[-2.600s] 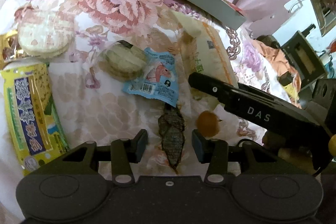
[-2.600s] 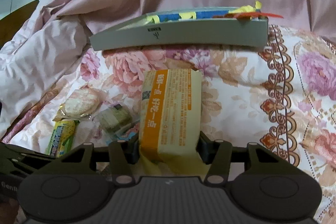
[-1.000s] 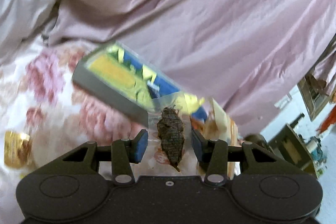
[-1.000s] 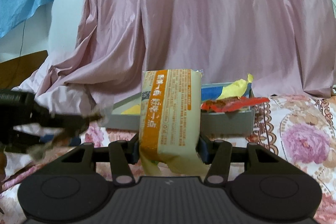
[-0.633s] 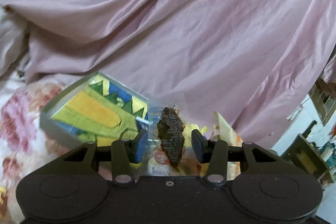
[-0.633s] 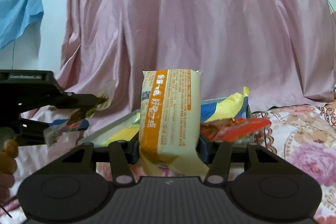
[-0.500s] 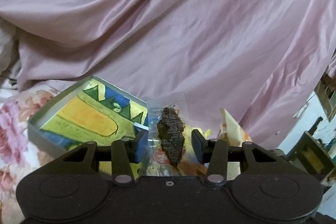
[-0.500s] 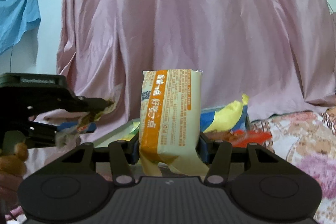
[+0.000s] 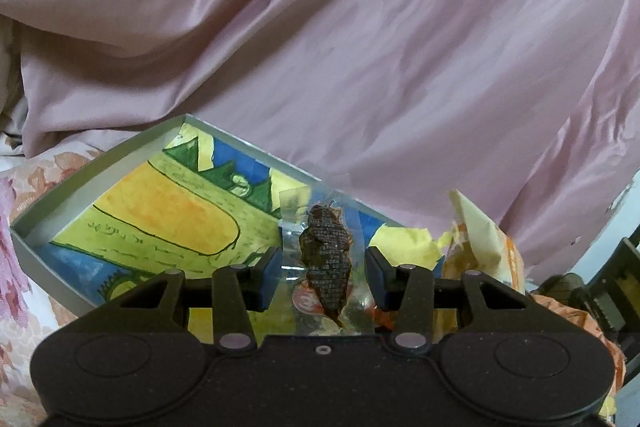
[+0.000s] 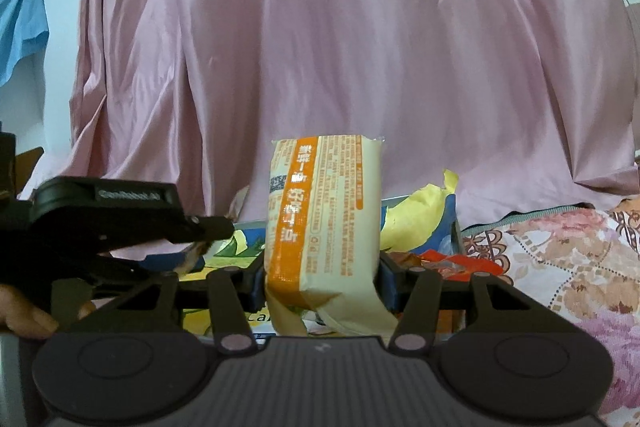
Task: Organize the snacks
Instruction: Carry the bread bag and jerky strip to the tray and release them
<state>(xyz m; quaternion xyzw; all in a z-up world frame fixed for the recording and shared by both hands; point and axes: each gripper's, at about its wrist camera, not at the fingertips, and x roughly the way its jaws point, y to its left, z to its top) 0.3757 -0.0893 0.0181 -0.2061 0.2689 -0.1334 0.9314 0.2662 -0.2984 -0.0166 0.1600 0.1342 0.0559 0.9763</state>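
Clear plastic wraps the dark dried snack point(image 9: 326, 259) that our left tongs point(image 9: 323, 273) pinch by its sides, and our right tongs point(image 10: 322, 279) are clenched on a cream and orange packet point(image 10: 326, 227) standing upright between the pads. Both snacks hang over the near edge of the grey box point(image 9: 38, 247), which sits on the flowered bed point(image 10: 560, 259) against the pink curtain point(image 9: 360, 47), its bottom lined with a bright yellow, green and blue picture. Loose yellow paper point(image 10: 416, 215) and a red wrapper point(image 10: 448, 261) already crowd the box's right end. We judge the two tongs to be close together here, so they could knock each other as we let go. The thin clear wrapper may cling to a pad or slip early and land outside the rim. The tall packet could tip onto the crumpled paper and slide out over the wall if we release it too high.
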